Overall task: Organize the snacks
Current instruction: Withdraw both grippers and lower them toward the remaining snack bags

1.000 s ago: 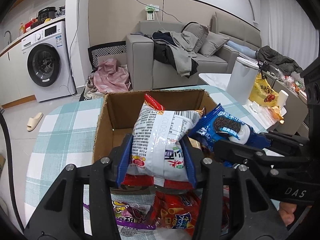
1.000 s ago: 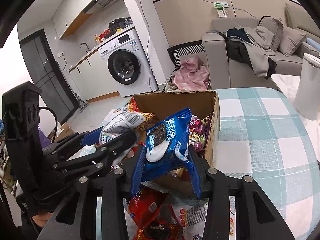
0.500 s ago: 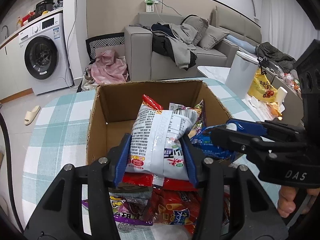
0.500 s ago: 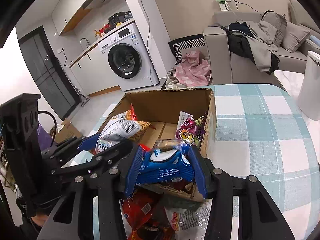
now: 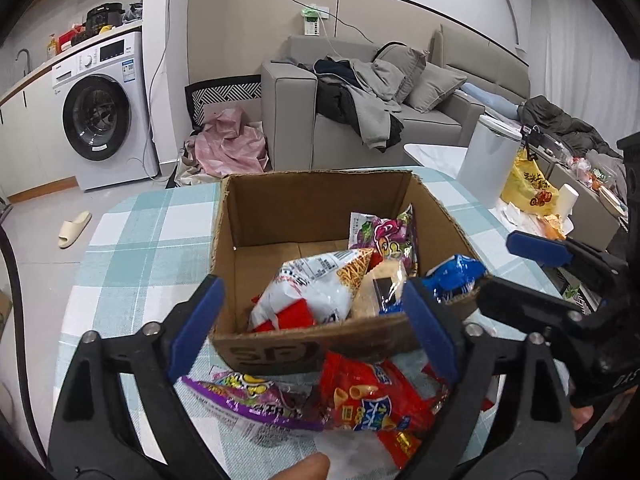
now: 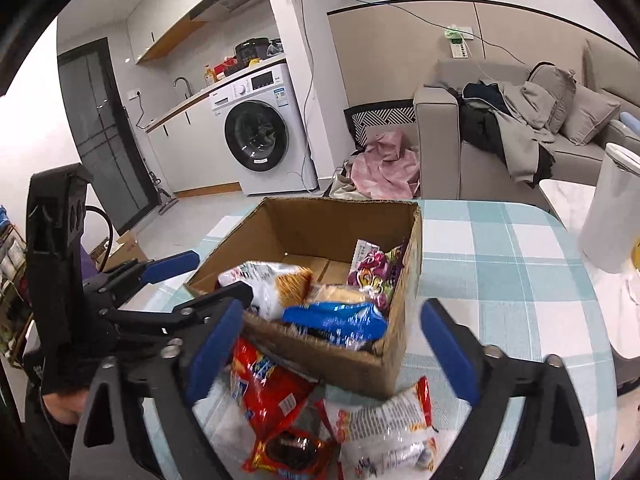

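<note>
Both the left gripper (image 5: 312,328) and right gripper (image 6: 332,348) are showing black triangular frames, silver screws and blue finger pads (image 5: 426,332), white lettering marking one.

Checked-cloth table (image 5: 132,248) with cardboard box (image 5: 280,350), loose snack packets (image 5: 372,400) just before it.

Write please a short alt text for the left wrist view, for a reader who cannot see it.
The left gripper, its jaws opening and holding nothing, hangs over a cardboard box holding snack packets, among them a white packet. A red packet lies on the checked tablecloth.
</note>
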A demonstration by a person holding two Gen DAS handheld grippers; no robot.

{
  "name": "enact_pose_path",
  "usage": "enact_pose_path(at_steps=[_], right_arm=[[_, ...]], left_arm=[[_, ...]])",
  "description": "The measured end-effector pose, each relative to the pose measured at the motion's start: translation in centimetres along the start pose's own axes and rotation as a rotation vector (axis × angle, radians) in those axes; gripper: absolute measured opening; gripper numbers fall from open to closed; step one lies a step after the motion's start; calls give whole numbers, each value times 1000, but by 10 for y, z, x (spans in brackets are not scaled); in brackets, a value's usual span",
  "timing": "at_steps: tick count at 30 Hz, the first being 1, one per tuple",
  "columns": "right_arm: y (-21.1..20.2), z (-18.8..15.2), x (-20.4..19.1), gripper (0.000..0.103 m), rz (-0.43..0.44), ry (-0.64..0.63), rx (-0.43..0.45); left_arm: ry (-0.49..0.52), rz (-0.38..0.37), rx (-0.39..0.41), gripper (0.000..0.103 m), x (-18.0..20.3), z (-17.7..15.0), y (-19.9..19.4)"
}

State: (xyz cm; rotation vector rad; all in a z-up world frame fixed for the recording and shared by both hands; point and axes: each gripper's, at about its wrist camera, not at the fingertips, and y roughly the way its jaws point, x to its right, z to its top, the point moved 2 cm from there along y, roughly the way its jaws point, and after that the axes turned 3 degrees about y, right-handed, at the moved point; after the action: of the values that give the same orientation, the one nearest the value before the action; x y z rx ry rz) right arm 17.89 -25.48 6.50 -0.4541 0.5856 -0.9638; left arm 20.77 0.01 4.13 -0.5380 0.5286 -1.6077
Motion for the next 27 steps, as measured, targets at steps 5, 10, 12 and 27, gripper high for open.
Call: enact_pose_path(at_steps=[5,10,12,27], right_arm=[[-17,-12,-1,103,5,-4,9],[-31,-24,-2,103,1,-4,23],[-35,-28,-3,103,-1,-3,24],[-49,-61,3,103,4,24,-16]], left_arm=[[-20,-5,3,102,-8,-13,-22],[-40,0,2,102,-15,-29,-41],[-43,9,2,102,-17,-37,-48],[-43,39,-2,102,-12,-71,-75]])
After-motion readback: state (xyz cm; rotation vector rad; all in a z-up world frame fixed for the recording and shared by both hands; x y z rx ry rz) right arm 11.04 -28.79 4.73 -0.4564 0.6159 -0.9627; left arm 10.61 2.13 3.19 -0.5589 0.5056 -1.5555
